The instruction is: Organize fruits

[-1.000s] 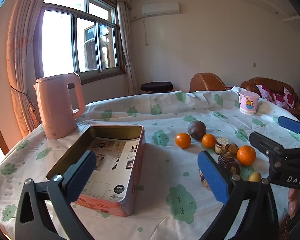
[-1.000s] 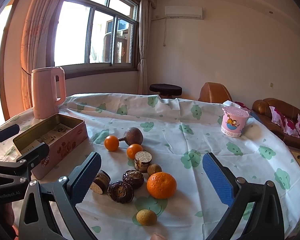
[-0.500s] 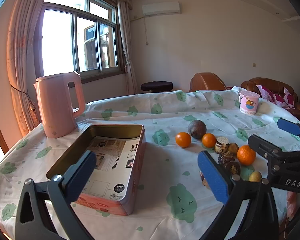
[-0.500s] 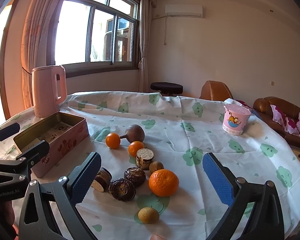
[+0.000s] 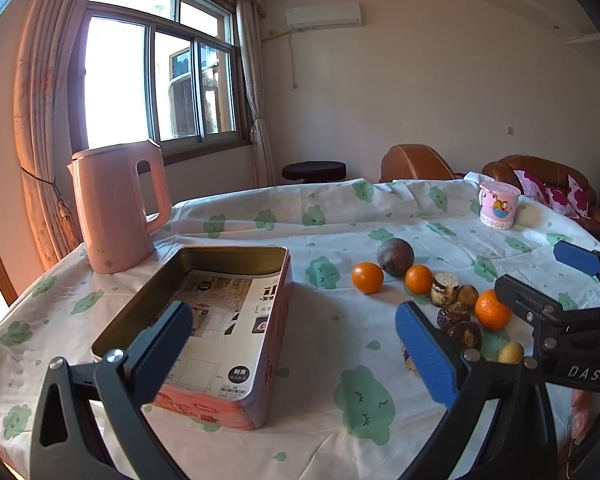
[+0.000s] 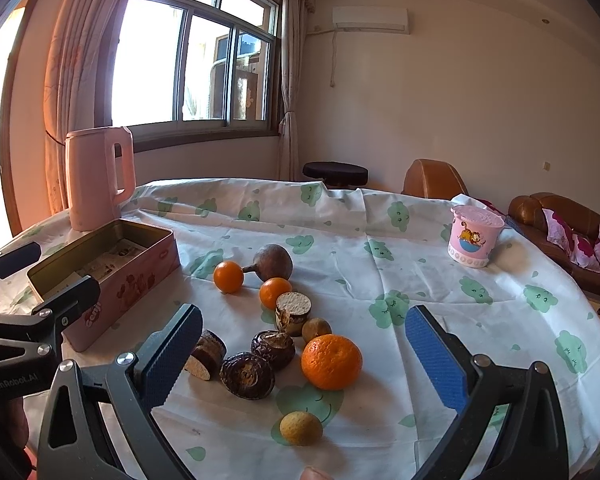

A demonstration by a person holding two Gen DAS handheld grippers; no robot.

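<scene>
- Hanging wide open over the table, the left gripper (image 5: 296, 344) holds nothing; the open pink tin box (image 5: 204, 320) sits right under it.
- The right gripper (image 6: 304, 354) is wide open too, with nothing in it.
- Fruits lie in a bunch beside the box: a big orange (image 6: 331, 361), two small oranges (image 6: 228, 277), a brown round fruit (image 6: 273, 262), and a little yellow one (image 6: 301, 428).
- A pink kettle (image 5: 116, 208) stands behind the box.
</scene>
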